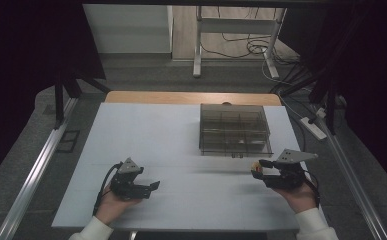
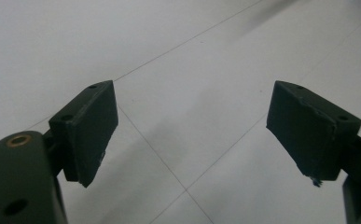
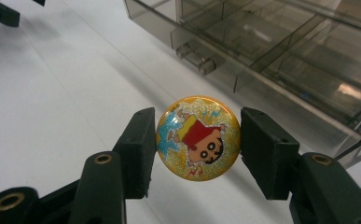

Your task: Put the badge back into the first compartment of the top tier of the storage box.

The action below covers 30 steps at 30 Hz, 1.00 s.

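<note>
Where the white table [image 1: 181, 150] is viewed from above, the left gripper [image 1: 153, 185] sits at about 7 o'clock of its surface, held in the left hand [image 1: 112, 205], jaws pointing toward 3 o'clock. Its own view shows both jaws spread wide with bare tabletop between them; it is released and grasps nothing.

At centre, toward 1 o'clock of the table, stands a smoky transparent box [image 1: 235, 130] divided into compartments. In the right gripper view the box [image 3: 281, 51] lies at 1 o'clock of the jaws, close by but apart from them, with two small hinge knobs on its near edge.

At about 4 o'clock of the table, the right gripper [image 1: 257, 167] is held in the right hand [image 1: 301, 196], jaws pointing toward 9 o'clock, just below the box's front right corner. It grasps a round yellow badge [image 3: 198, 138] printed with a cartoon figure: the two pads press its rim at 9 and 3 o'clock, face toward the camera, lifted clear of the table. From above the badge [image 1: 255, 165] shows as a small yellow spot at the jaw tips.
</note>
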Motion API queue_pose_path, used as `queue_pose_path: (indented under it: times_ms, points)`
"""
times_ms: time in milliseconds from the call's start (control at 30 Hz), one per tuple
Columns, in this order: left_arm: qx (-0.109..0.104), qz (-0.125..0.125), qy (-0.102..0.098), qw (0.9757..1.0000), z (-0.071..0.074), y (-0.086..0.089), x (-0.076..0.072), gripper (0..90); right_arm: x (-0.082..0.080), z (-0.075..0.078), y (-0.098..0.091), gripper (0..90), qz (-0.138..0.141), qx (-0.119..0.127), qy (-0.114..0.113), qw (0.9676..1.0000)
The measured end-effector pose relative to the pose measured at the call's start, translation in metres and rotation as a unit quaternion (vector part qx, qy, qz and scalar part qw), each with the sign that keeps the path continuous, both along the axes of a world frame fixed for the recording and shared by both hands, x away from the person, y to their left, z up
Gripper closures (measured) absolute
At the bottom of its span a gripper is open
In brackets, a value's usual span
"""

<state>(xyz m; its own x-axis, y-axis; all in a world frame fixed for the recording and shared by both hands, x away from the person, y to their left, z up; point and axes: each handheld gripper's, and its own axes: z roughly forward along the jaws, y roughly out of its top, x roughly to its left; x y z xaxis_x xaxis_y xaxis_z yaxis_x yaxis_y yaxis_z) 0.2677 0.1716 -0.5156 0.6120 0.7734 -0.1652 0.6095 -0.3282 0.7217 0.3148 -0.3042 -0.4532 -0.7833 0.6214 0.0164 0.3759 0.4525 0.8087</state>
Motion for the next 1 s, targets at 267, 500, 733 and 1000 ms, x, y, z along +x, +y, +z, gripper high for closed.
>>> queue_pose_path:
  times_ms: [267,500,733,1000]
  points:
    - [0.001,0.0,0.0,1.0,0.0,0.0,0.0,16.6,-0.001,0.007,0.0,46.7,-0.006,0.014,-0.017,0.9997]
    - [0.0,0.0,0.0,1.0,0.0,0.0,0.0,16.5,0.0,0.013,0.004,46.6,-0.007,0.02,-0.03,0.9993]
    - [0.001,-0.001,0.0,1.0,0.0,0.0,0.0,16.5,0.002,0.017,0.008,46.7,-0.007,0.021,-0.039,0.999]
    - [0.001,-0.003,-0.001,1.0,0.0,-0.001,0.0,16.4,0.004,0.021,0.009,46.7,-0.006,0.022,-0.045,0.9987]
